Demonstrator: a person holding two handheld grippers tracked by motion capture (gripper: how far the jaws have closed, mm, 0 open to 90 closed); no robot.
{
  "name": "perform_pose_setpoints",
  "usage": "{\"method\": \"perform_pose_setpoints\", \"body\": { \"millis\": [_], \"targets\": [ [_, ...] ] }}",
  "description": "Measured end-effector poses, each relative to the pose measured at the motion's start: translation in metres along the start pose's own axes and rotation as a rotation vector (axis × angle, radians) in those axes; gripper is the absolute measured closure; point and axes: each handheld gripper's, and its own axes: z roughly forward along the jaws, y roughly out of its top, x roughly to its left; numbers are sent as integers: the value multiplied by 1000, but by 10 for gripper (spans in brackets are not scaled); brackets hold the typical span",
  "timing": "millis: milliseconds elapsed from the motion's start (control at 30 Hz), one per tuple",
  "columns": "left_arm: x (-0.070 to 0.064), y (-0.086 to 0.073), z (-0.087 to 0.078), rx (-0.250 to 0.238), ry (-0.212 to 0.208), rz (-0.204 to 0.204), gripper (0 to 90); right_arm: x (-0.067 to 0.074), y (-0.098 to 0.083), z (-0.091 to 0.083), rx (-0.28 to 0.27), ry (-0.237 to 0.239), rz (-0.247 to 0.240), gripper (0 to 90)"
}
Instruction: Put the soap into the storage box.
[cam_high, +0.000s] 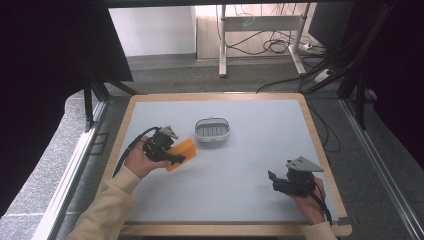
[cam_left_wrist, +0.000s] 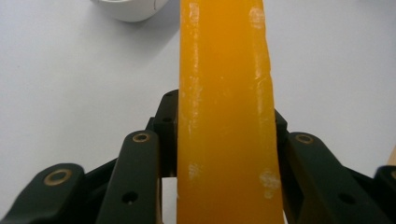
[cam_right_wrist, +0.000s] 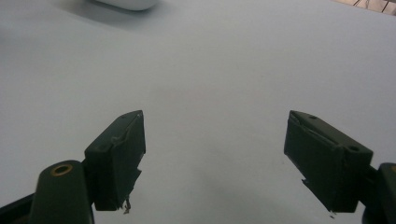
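Left tongs (cam_high: 176, 158) clamp orange block (cam_high: 183, 152) — white dish (cam_high: 212, 131) just beyond.

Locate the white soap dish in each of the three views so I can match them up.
High view: the white soap dish sits on the table's centre, just beyond the orange bar held by the left gripper.
Left gripper view: its rim peeks in at the top edge, left of the bar.
Right gripper view: its edge shows at the top left.
Shared landmark: the pale grey table mat.

Orange block's (cam_left_wrist: 226, 112) far end and white dish (cam_left_wrist: 130, 9) cropped.
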Motion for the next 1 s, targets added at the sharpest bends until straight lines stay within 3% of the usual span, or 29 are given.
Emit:
{"method": "perform_pose_setpoints", "body": {
  "millis": [567,1000],
  "targets": [
    [5,14,2,-1,9,16,616,0,0,0,0,-2,-2,207],
    [9,29,2,-6,16,56,617,0,0,0,2,-3,-4,207]
  ]
}}
